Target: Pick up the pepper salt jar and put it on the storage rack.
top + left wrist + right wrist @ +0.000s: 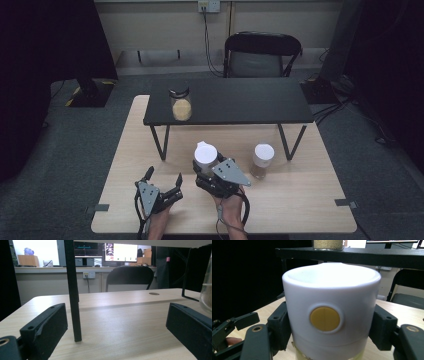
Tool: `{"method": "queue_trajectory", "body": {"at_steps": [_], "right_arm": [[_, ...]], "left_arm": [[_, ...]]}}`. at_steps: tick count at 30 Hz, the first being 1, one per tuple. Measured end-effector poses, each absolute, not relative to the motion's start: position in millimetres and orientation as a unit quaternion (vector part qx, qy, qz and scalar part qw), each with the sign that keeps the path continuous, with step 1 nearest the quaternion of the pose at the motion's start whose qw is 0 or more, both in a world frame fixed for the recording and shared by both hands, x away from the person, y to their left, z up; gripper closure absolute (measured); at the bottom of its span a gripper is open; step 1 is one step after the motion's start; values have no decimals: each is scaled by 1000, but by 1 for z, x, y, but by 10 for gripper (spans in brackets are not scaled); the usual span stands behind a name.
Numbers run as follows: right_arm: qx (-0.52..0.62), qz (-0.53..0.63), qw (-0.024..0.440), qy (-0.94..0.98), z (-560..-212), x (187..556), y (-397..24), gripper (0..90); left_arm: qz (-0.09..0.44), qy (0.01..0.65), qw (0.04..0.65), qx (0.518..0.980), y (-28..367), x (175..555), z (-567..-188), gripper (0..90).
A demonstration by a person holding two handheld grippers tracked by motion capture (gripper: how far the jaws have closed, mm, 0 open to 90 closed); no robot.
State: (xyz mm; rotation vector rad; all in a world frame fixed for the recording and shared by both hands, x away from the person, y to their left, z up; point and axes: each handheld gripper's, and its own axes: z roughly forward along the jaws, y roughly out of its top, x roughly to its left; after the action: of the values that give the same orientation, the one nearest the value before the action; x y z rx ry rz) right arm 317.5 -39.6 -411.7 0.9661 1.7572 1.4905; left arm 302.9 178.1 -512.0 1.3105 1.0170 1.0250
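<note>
A glass jar with a white lid [204,154] stands on the wooden table [300,200] in front of a low black shelf [235,100]. My right gripper [206,169] is shut on it from the near side. In the right gripper view the white lid [332,290] with a round yellow spot sits between the two jaws, which press its sides. My left gripper [164,176] rests on the table to the left, open and holding nothing. In the left gripper view its jaws stand wide apart, with a black shelf leg [73,295] ahead of them.
A second white-lidded jar [263,160] stands right of the held one. A jar of yellow grains [181,104] sits on the shelf's left end. A black chair [261,54] stands behind the table. A glass jar's edge [207,290] shows at the far right of the left gripper view.
</note>
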Motion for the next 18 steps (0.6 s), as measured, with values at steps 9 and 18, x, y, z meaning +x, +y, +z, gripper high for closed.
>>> {"method": "queue_trajectory", "body": {"at_steps": [9,18], "right_arm": [[364,561,321,671,-401,319,-39,301],[357,558,326,675,-389,323,-39,301]], "left_arm": [[435,432,561,556,178,303,-512,31],[435,432,561,556,178,303,-512,31]]}}
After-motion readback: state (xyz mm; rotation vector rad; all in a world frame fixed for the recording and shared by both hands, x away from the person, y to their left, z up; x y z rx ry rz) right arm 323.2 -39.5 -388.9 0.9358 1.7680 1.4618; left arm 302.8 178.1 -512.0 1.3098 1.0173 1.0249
